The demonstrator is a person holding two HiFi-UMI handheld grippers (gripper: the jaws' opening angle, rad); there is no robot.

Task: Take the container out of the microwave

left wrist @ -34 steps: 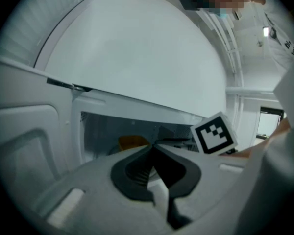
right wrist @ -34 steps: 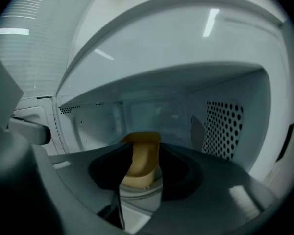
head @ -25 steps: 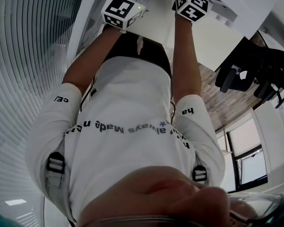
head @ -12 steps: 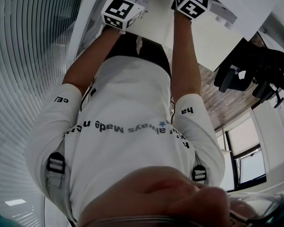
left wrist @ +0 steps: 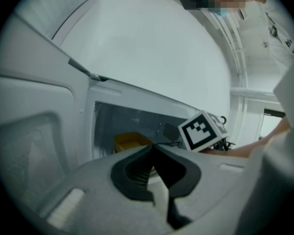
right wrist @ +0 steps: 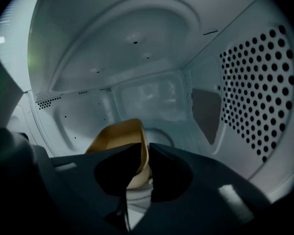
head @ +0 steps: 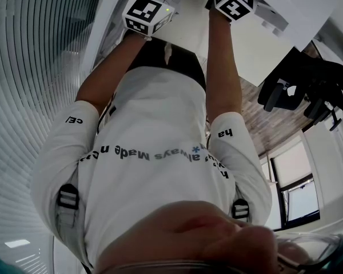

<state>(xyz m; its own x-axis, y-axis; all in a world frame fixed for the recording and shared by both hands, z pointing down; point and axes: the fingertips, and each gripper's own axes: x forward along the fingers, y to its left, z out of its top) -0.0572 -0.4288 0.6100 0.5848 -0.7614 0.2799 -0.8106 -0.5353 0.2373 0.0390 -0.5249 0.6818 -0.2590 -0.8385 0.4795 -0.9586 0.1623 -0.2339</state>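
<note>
The yellow container (right wrist: 115, 138) was seen inside the microwave (right wrist: 137, 58), on the cavity floor, approx. mid-depth. The right tool (right wrist: 143, 150) was reached into the cavity and its jaws had just been closing. The container's near-right wall was caught btwn them, so the tool was judged clenched on that wall, w/ the rest of the container lying ahead and to the left of the jaws. The perforated side wall (right wrist: 255, 92) was seen on the tool's right.

The left tool (left wrist: 154, 148) was held outside the opening, jaws pressed together w/ nothing btwn them. From there the container was seen further in, ahead and slightly left. The right hand was thus the nearer, already on the thing.

The container's long axis could not be told for certain; it seemed to run front-to-back. The coming move was judged a straight pull back toward the opening, along the tool's own line. It would need to be kept level, since only one thin wall was held and tilt could be expected.
</note>
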